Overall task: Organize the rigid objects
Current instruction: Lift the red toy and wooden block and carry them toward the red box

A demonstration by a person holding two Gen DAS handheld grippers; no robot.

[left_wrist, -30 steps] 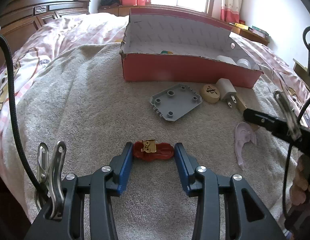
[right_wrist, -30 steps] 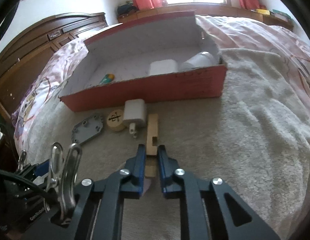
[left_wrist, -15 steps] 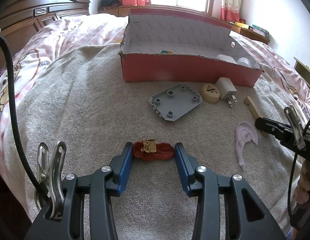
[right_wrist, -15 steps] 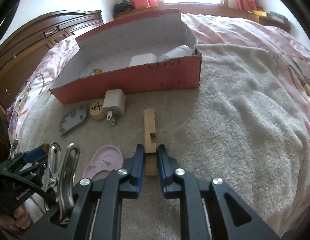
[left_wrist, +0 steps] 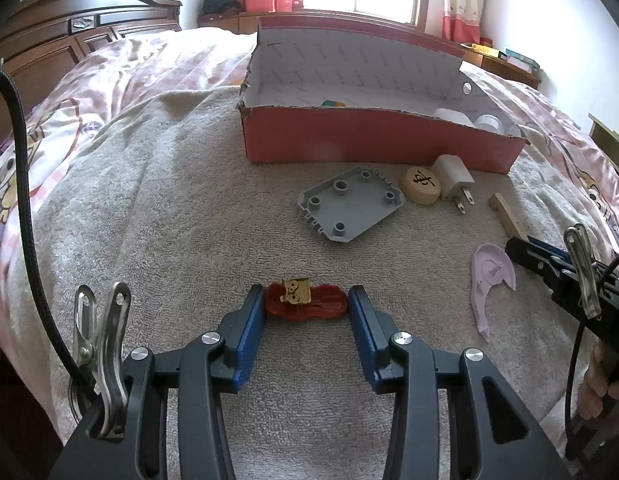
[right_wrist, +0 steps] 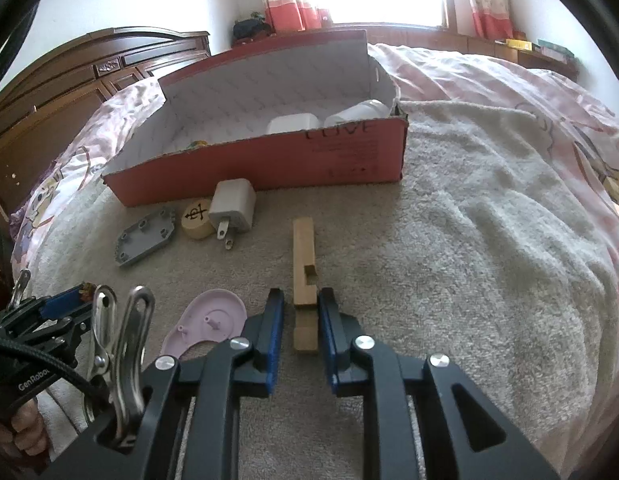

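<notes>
While red piece point(left_wrist: 305, 302) spans left jaws, wooden block point(right_wrist: 304, 280) sits between right jaws.
</notes>
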